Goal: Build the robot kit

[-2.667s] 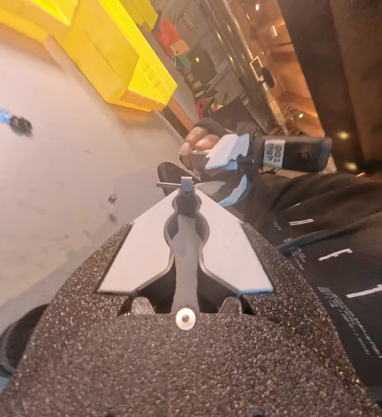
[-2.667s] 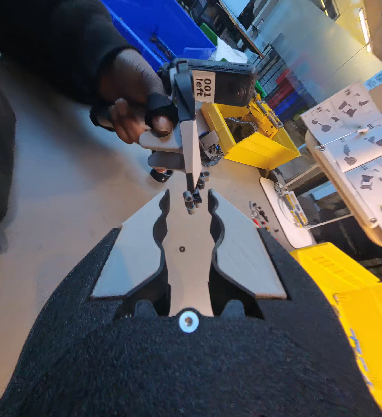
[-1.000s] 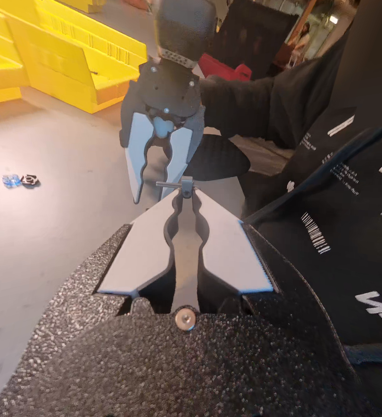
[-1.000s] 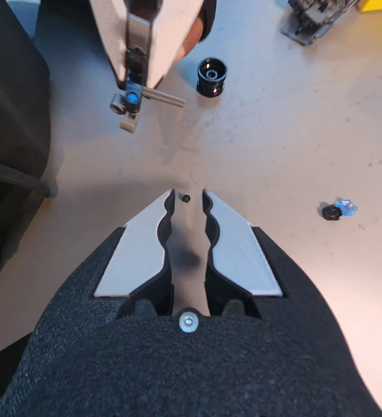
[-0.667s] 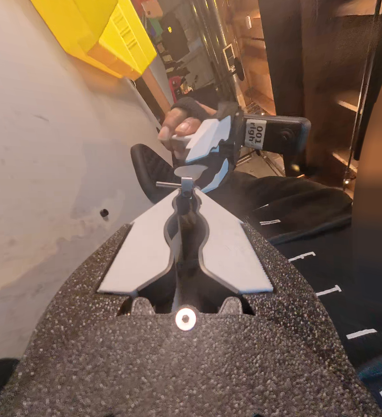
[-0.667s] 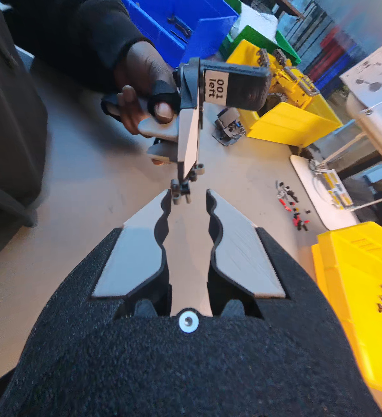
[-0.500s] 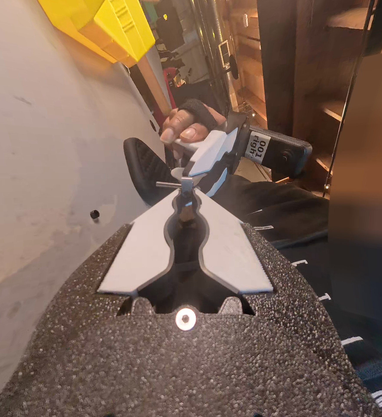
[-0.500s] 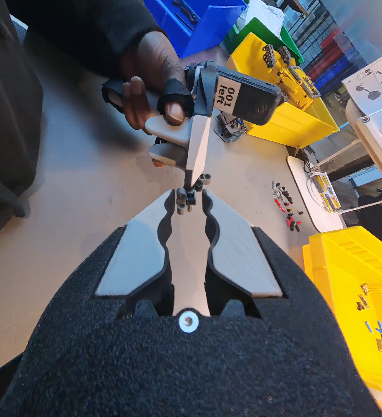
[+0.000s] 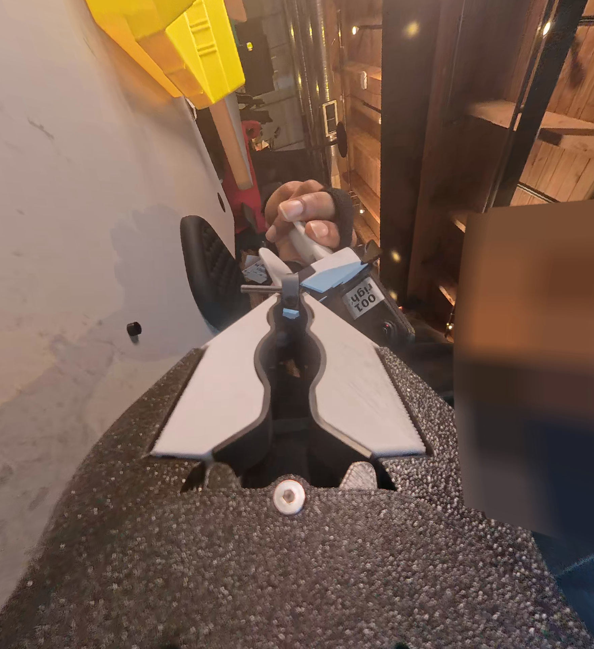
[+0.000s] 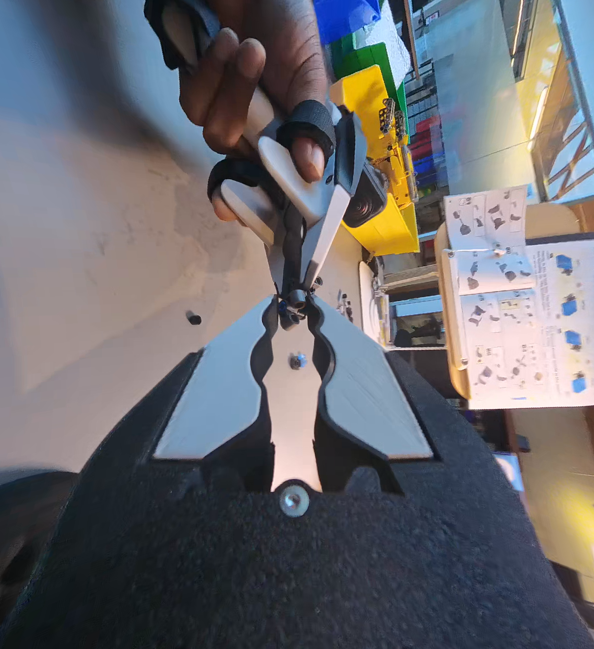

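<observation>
Above the pale worktop [image 10: 77, 246] | left hand-held gripper [image 9: 290, 298] clamps a small dark connector piece [image 9: 290, 288], its grey axle [image 9: 260, 289] pointing sideways to the left | right hand-held gripper [image 10: 292, 309] parted around that piece, tip to tip | yellow bin [image 10: 376, 224] beyond holds a yellow model.

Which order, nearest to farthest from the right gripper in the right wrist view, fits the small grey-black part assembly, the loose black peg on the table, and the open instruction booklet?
1. Small grey-black part assembly: at the right gripper fingertips.
2. Loose black peg: on the table, off to the left.
3. Open instruction booklet: on a stand far right.
</observation>
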Available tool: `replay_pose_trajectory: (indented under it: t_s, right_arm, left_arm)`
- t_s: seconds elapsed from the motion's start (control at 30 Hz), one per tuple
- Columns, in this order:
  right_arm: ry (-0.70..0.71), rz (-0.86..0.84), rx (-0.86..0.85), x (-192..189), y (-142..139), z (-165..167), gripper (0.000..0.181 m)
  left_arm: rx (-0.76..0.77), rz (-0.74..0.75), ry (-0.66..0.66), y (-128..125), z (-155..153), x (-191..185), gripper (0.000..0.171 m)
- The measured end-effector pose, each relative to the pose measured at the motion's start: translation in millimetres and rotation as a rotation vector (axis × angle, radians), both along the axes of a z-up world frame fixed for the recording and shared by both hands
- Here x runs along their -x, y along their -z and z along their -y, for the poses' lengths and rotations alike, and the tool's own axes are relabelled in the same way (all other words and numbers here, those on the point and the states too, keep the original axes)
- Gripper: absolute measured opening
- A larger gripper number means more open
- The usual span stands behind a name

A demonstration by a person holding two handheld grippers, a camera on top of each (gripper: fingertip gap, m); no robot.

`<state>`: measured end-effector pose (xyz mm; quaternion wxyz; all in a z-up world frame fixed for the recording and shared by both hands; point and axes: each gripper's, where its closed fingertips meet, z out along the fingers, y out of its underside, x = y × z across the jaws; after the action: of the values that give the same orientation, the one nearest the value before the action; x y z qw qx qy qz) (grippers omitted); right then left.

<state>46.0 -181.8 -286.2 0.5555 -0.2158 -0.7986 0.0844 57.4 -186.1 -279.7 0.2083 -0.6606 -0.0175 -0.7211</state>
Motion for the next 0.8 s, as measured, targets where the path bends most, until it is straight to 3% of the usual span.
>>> replay_pose_trajectory:
  t_s: [0.13, 0.23, 0.33, 0.47, 0.57, 0.8]
  right_arm:
    - [0.043, -0.017, 0.29, 0.4, -4.1, -3.8, 0.014]
    - [0.075, -0.037, 0.5, 0.7, -8.0, -7.7, 0.015]
    - [0.089, -0.032, 0.602, 1.6, -8.4, -9.7, 0.015]
    - [0.085, 0.0, 0.606, 5.2, -5.0, -7.7, 0.015]
    - [0.085, 0.017, 0.593, 4.9, -4.2, -6.2, 0.015]
    - [0.054, 0.048, 0.466, -1.5, 4.1, -1.8, 0.016]
  left_arm:
    - [-0.076, -0.055, -0.033, -2.7, -3.2, 8.7, 0.025]
    - [-0.205, -0.242, -0.071, 5.1, -8.5, 21.5, 0.034]
    - [-0.392, -0.482, -0.064, 11.8, -13.1, 27.2, 0.048]
    - [-0.588, -0.593, -0.011, 4.3, -16.9, 18.0, 0.051]
    - [-0.655, -0.6, 0.065, 4.2, -13.2, 10.4, 0.024]
    - [-0.773, -0.65, 0.202, 15.5, -7.3, 4.3, 0.023]
